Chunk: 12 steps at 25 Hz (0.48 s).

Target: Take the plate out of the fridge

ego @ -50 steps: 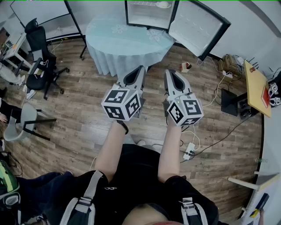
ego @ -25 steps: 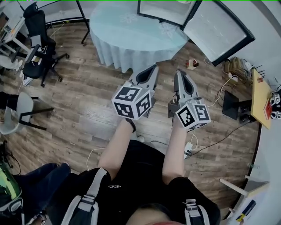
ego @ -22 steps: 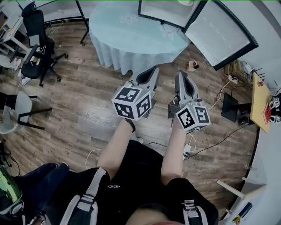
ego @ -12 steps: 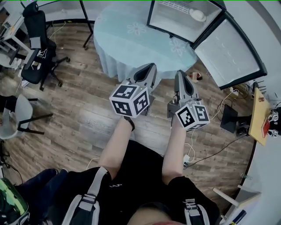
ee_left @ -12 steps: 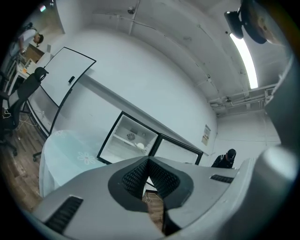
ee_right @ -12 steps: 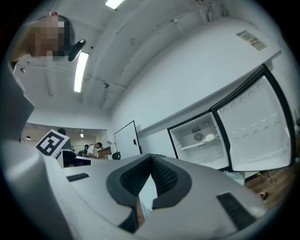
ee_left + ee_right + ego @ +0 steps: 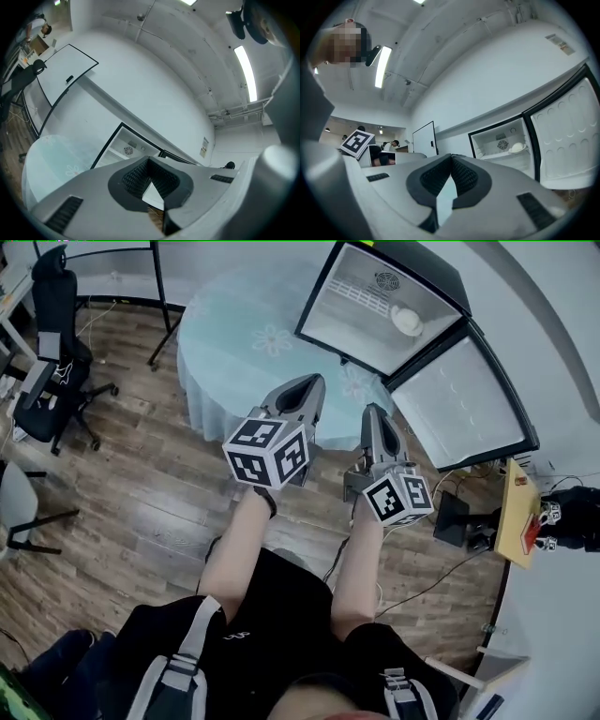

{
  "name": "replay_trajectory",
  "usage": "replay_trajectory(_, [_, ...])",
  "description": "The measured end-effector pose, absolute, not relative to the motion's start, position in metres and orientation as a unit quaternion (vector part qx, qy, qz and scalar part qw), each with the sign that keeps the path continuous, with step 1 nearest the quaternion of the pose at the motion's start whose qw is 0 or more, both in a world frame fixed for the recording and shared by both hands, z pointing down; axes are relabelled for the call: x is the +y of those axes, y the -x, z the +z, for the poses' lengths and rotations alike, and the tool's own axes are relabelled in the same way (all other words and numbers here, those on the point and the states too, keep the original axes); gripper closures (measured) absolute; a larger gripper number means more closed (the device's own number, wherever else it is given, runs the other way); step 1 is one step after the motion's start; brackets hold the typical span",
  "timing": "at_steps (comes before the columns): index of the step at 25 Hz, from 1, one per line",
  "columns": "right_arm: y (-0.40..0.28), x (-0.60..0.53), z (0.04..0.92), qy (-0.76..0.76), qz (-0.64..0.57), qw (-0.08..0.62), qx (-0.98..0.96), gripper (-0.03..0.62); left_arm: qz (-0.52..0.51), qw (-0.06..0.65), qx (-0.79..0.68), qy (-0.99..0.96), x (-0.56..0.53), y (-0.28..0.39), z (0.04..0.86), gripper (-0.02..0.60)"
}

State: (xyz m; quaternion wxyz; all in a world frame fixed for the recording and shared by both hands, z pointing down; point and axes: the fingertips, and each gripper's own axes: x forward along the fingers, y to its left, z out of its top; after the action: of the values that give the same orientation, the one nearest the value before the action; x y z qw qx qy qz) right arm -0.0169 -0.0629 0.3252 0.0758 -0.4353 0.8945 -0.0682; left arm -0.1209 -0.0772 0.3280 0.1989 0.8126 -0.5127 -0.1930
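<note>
The small black fridge (image 7: 375, 298) stands open on the far side of the round table (image 7: 234, 334), its door (image 7: 464, 404) swung out to the right. A white plate (image 7: 407, 320) with something pale on it rests on the fridge shelf; the right gripper view shows the plate (image 7: 517, 147) too. My left gripper (image 7: 303, 382) and right gripper (image 7: 374, 412) are held side by side at the table's near edge, short of the fridge. Both are shut and hold nothing. In the left gripper view the fridge (image 7: 125, 149) lies ahead of the shut jaws.
The table wears a pale blue cloth that hangs to the floor. A black office chair (image 7: 49, 343) stands at the left. A yellow side table (image 7: 520, 512) and loose cables (image 7: 431, 582) lie at the right. A whiteboard (image 7: 63, 77) leans against the far wall.
Both grippers have travelled forward over the wooden floor to the table's near edge. The fridge has come closer and its shelf with the plate is in view. The jaws stayed shut.
</note>
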Motion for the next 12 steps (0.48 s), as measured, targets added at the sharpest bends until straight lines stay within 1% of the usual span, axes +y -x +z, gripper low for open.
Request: replay_trajectory(12, [-0.072, -0.124, 0.342, 0.503, -0.089, 0.089, 0.855, 0.595, -0.148, 0.230, -0.453, -0.848, -0.146, 0.034, 0.354, 0.580])
